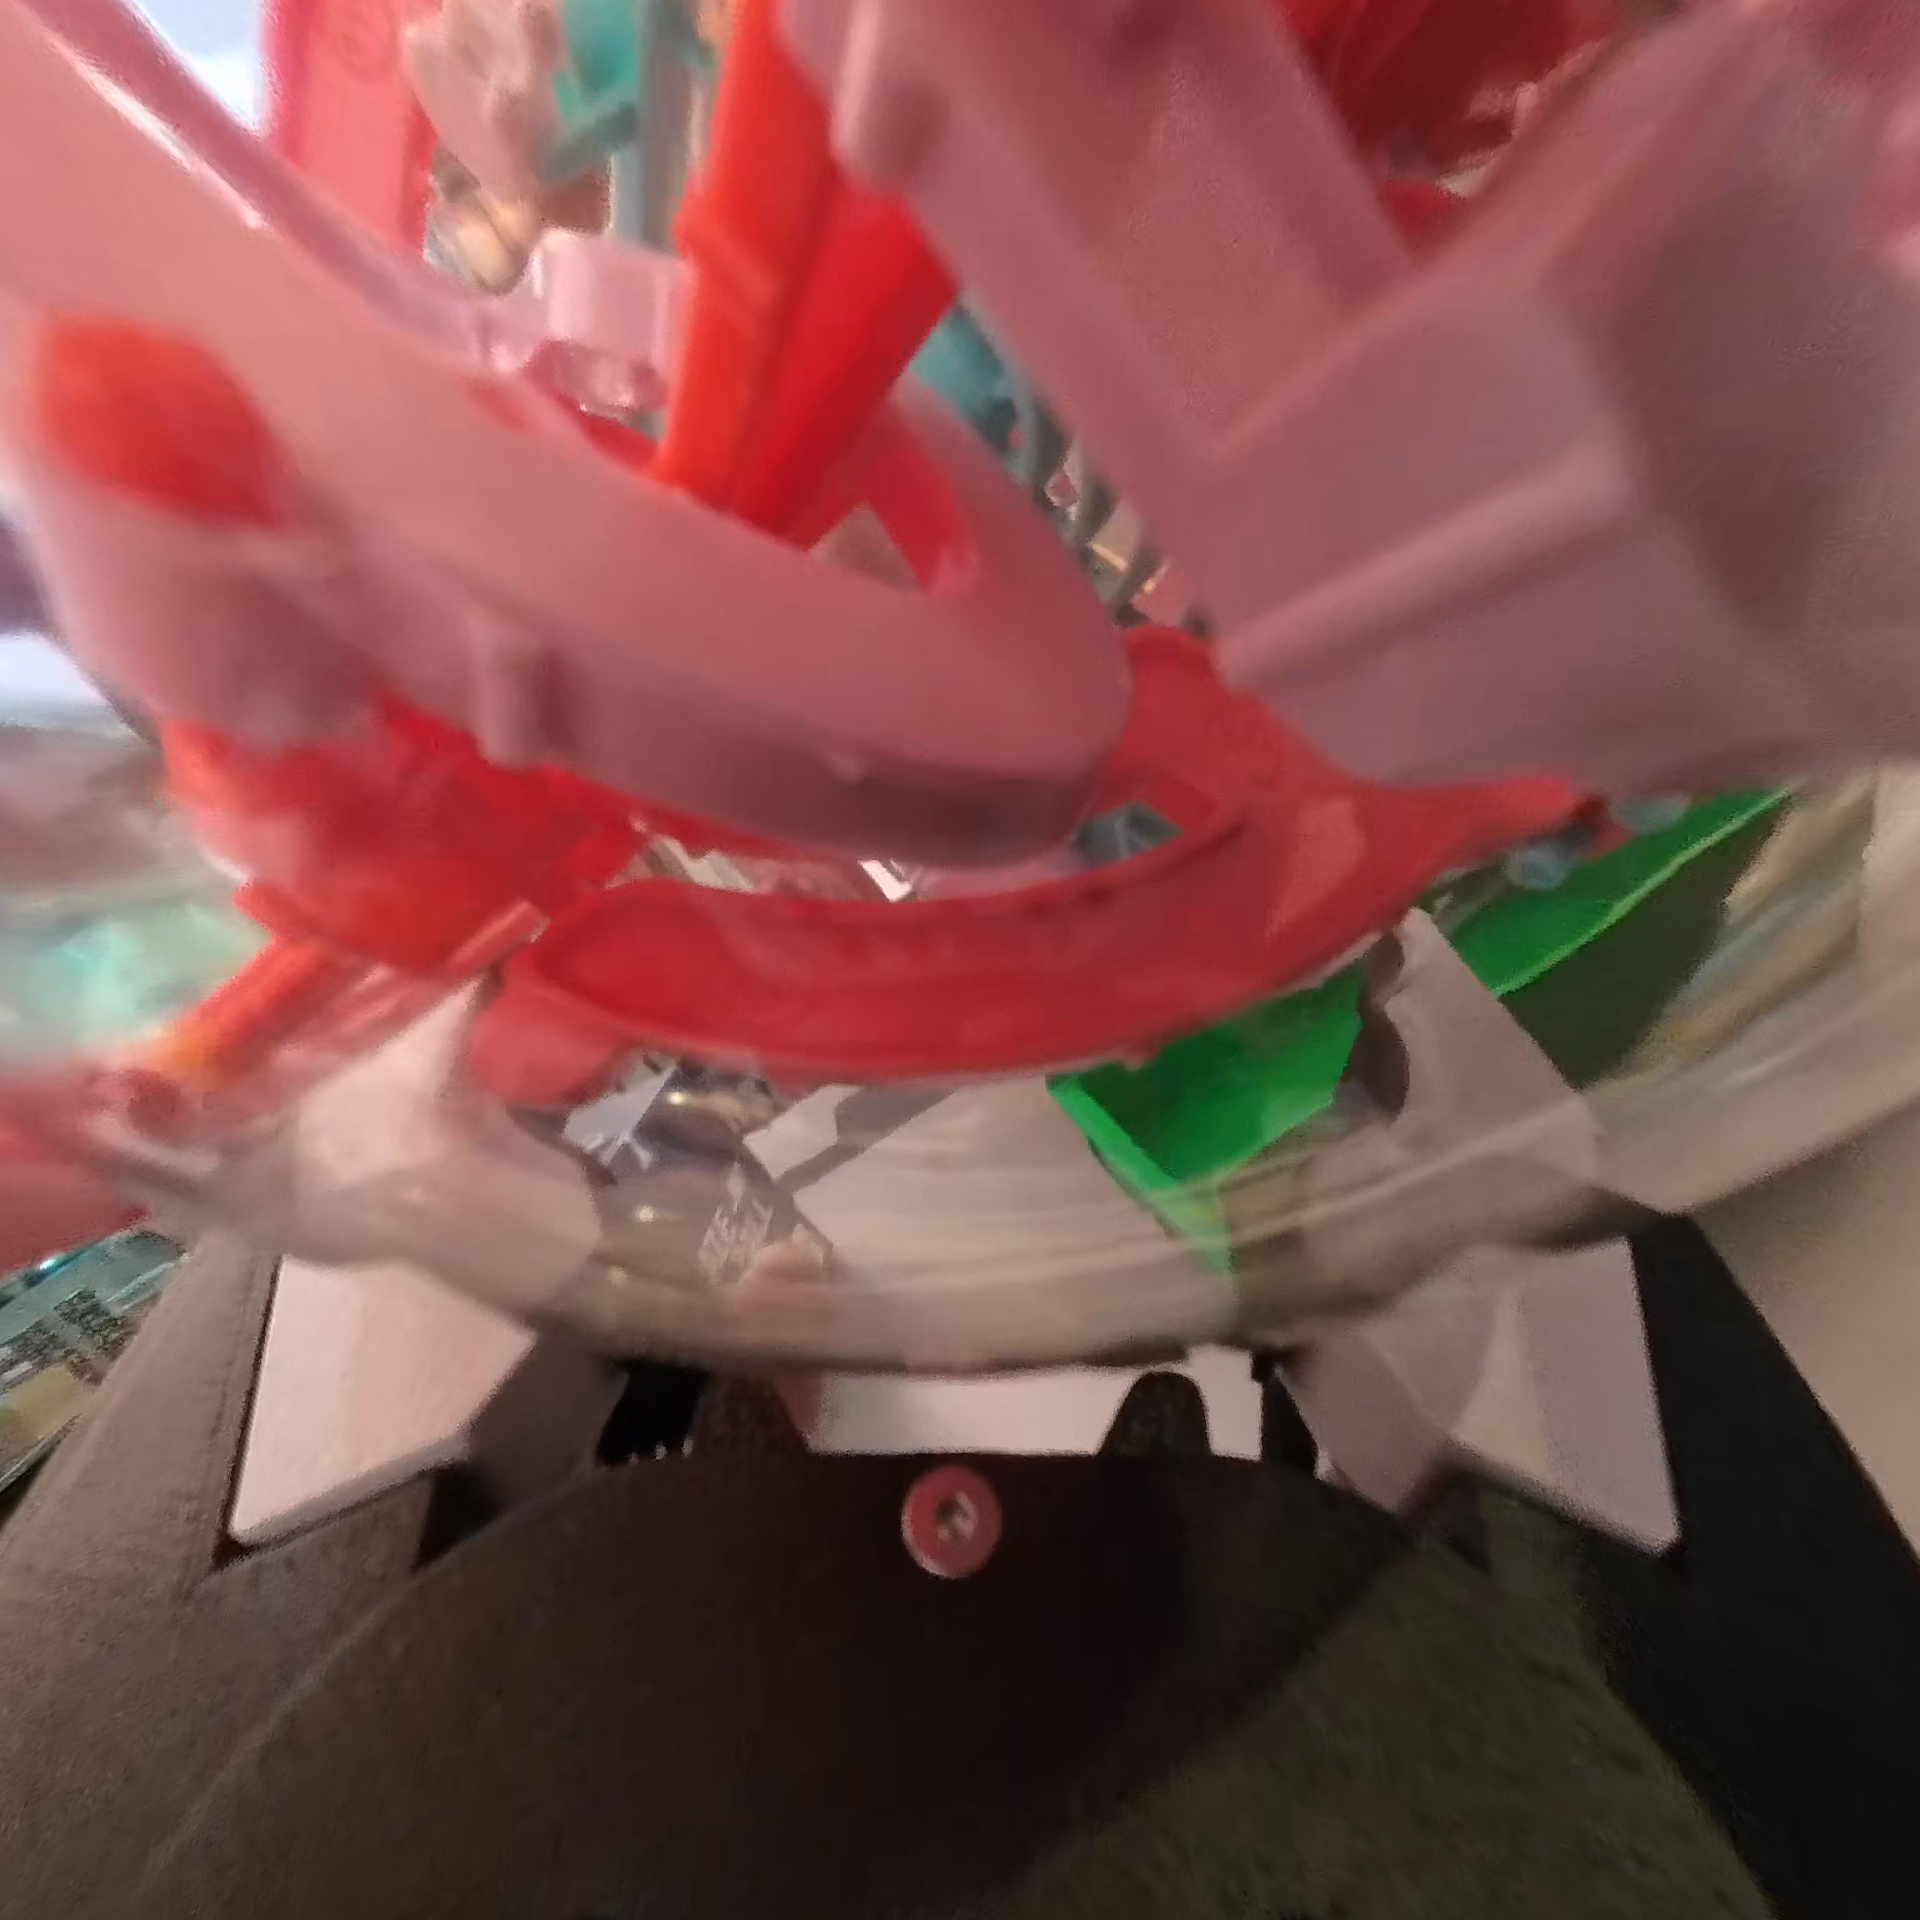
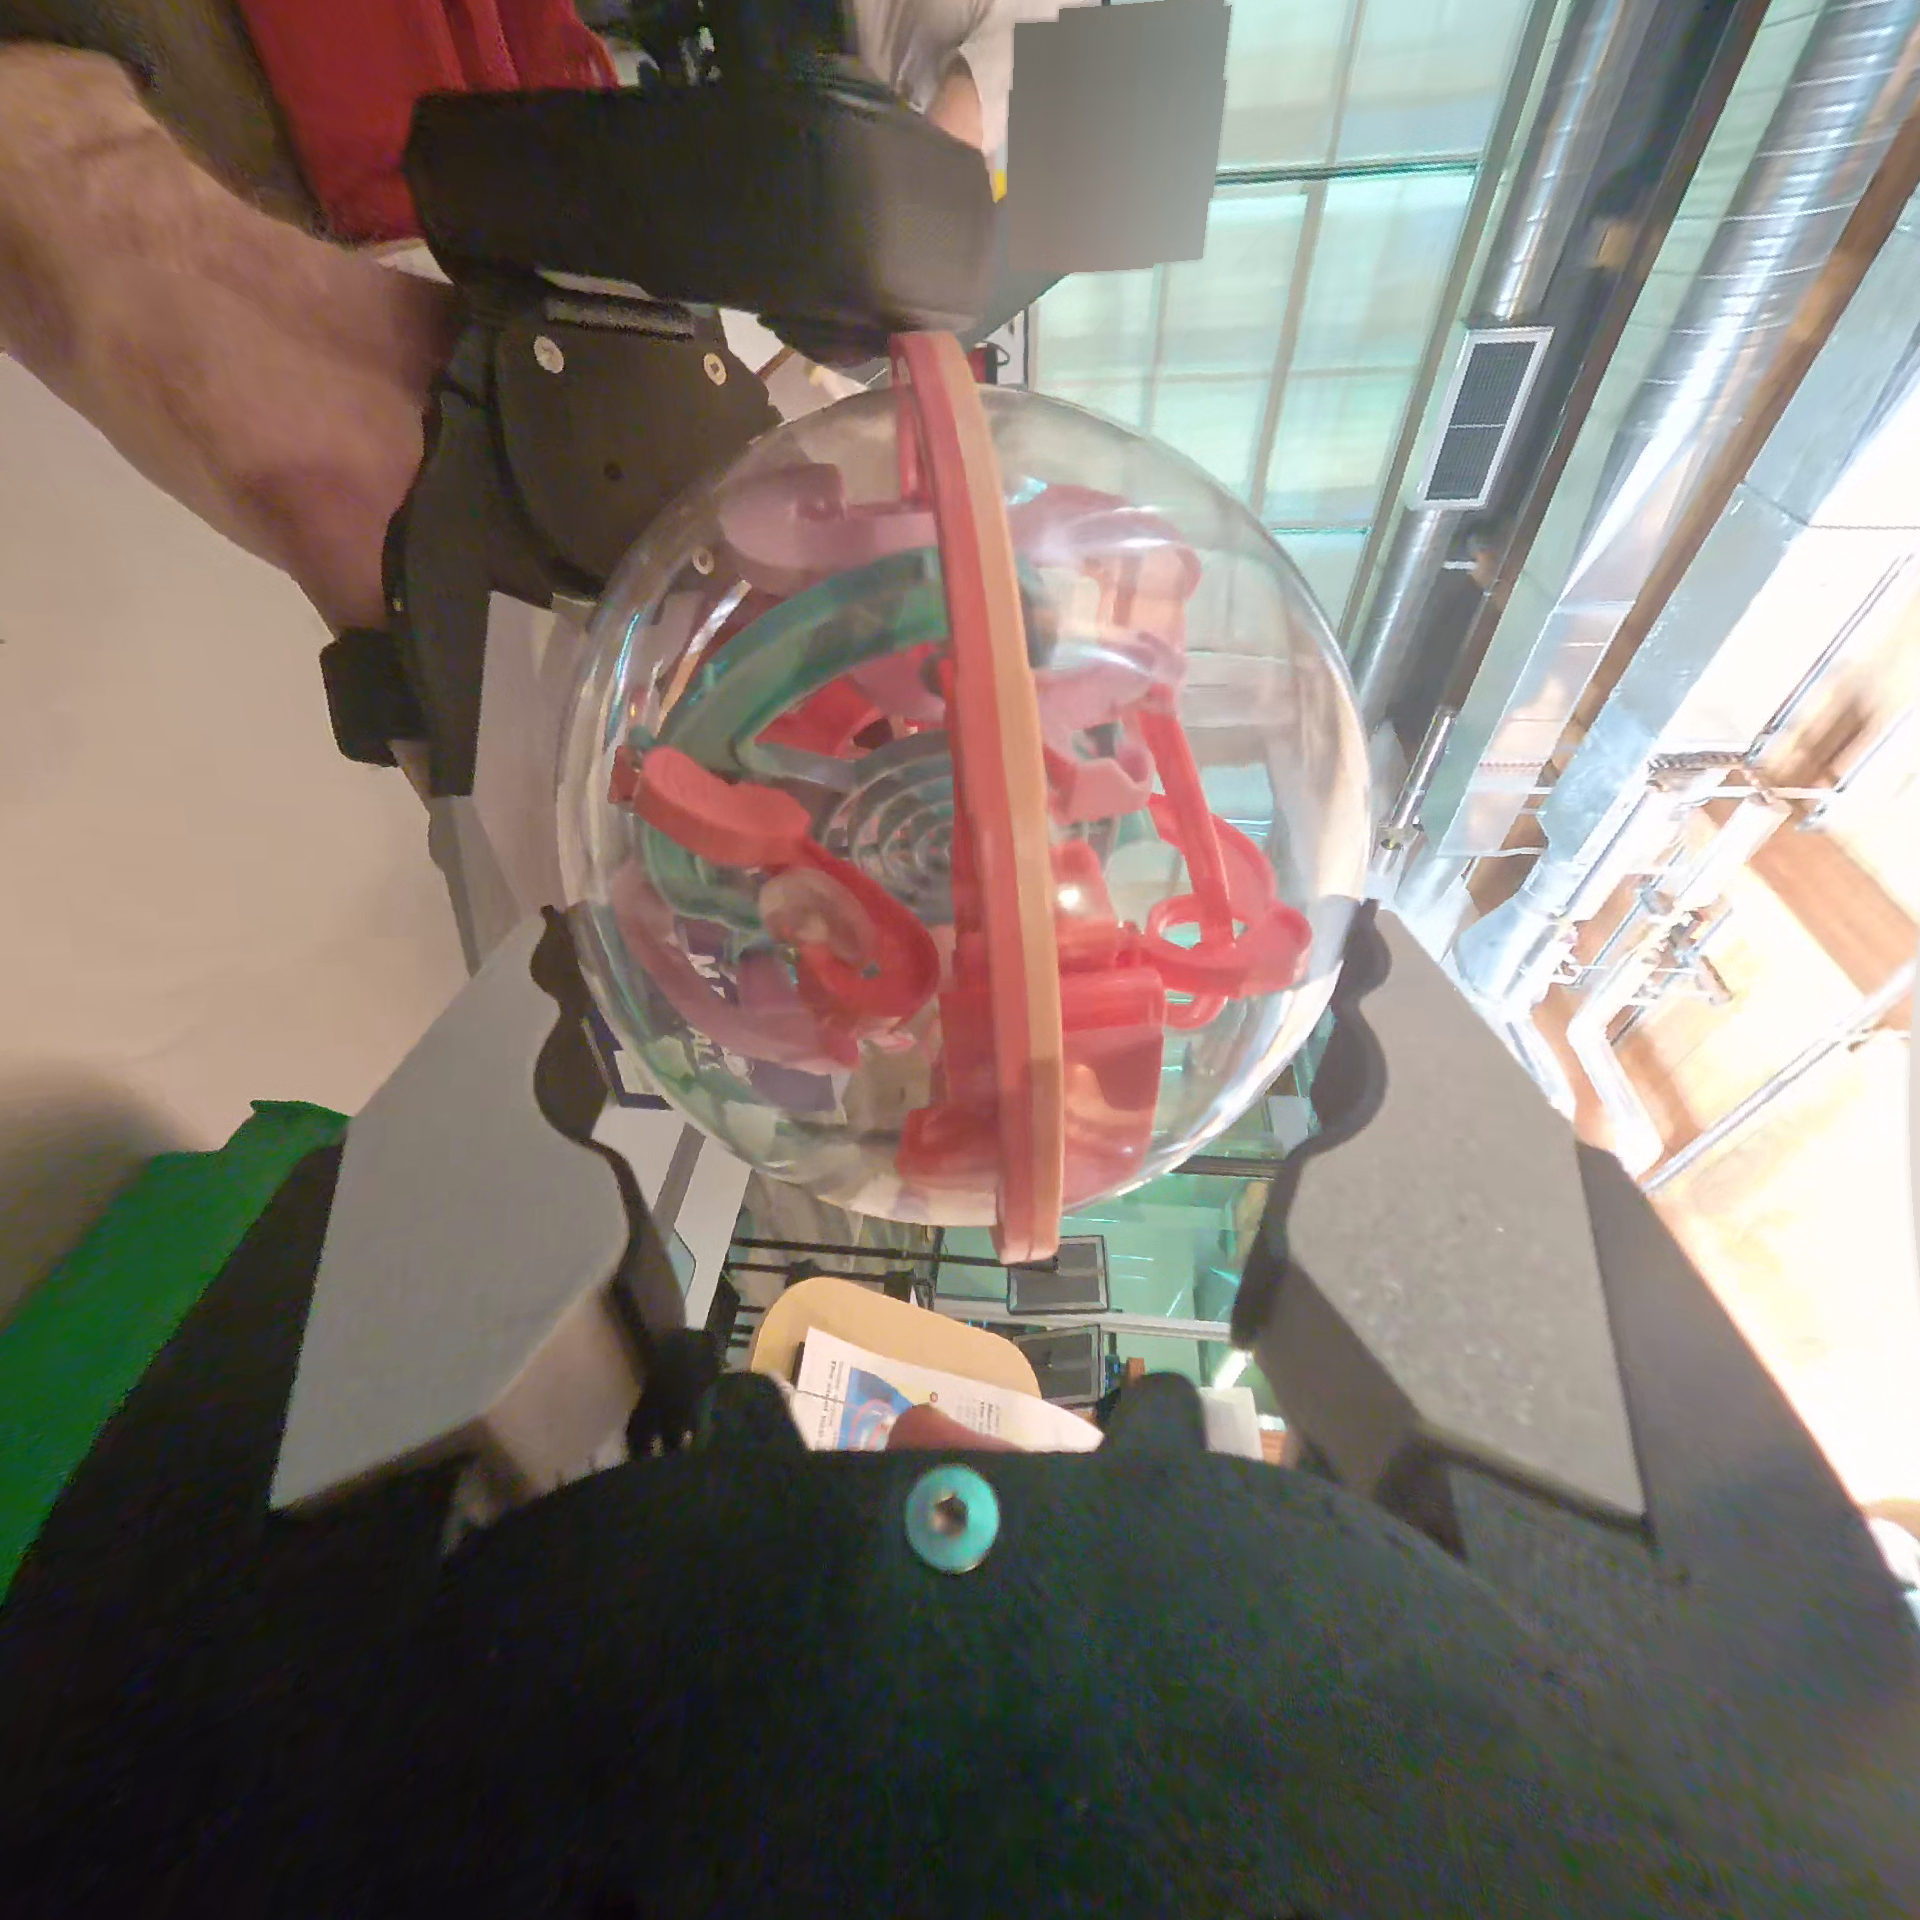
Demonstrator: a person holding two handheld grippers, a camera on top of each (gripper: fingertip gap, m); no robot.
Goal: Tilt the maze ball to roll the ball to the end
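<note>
Maze ball [image 2: 961, 821] held aloft, clamped between right gripper [image 2: 961, 1039] fingers at its lower flanks, free to tilt. Left gripper [image 1: 935, 1288] pressed on the far side, seemingly bracing; grip there too blurred to tell. Small ball inside not discernible.

Left view heavily blurred; right view sharper, bright window glare at right

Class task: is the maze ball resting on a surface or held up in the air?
Held up: the maze ball sits between the right gripper fingers, the room visible beneath it.
</note>
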